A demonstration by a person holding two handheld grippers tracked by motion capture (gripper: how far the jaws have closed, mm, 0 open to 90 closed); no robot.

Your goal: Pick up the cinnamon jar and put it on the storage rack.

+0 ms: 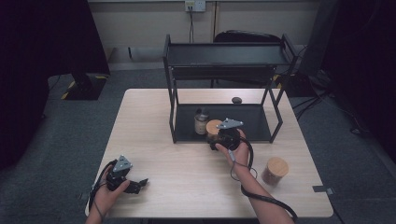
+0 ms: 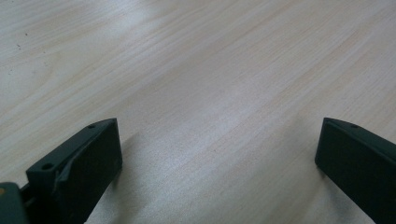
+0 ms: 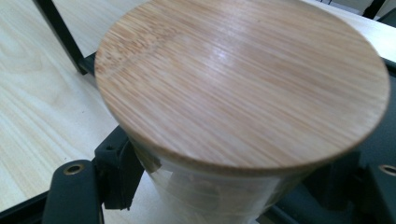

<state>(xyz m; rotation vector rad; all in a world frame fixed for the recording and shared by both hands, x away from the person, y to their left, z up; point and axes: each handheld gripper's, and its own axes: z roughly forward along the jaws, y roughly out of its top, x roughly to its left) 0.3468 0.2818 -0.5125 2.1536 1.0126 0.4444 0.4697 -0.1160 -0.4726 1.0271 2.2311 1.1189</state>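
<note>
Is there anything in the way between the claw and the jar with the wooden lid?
Nothing visible. The right gripper already has the jar between its jaws at the front edge of the rack's bottom shelf. A smaller jar stands just beside it.

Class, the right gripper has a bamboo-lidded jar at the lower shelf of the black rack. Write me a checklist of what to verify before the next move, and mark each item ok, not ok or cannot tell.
1. Right gripper jaws sit on both sides of the bamboo-lidded jar, below its lid: ok.
2. Grip firm enough to release or lift safely: cannot tell; the contact is hidden under the lid.
3. Jar base resting on the rack's lower shelf: cannot tell.
4. Gap to the small dark-capped jar standing just left of it: ok, but narrow.
5. Left gripper open and out of the way on the table: ok.
6. Second bamboo-lidded jar waiting upright on the table: ok.
</note>
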